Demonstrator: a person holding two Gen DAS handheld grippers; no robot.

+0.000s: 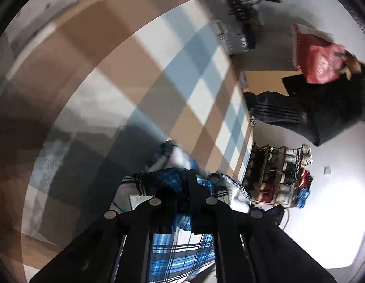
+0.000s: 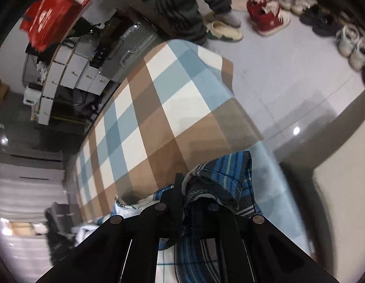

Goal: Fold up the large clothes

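Both tongs, left tongs (image 1: 182, 188) and right tongs (image 2: 189, 188), are clamping bunched edges of the blue plaid garment (image 1: 173, 254), which is hanging below them over the near end of the checked blanket (image 2: 144, 122) stretching away far ahead.

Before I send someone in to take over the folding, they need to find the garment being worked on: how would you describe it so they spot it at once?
Look for the big checked blanket of brown, white and pale blue squares spread on the floor. At its near edge lies the plaid garment, pinched by the left gripper and the right gripper. Its thin blue, black and white stripes set it apart from the blanket's broad squares.
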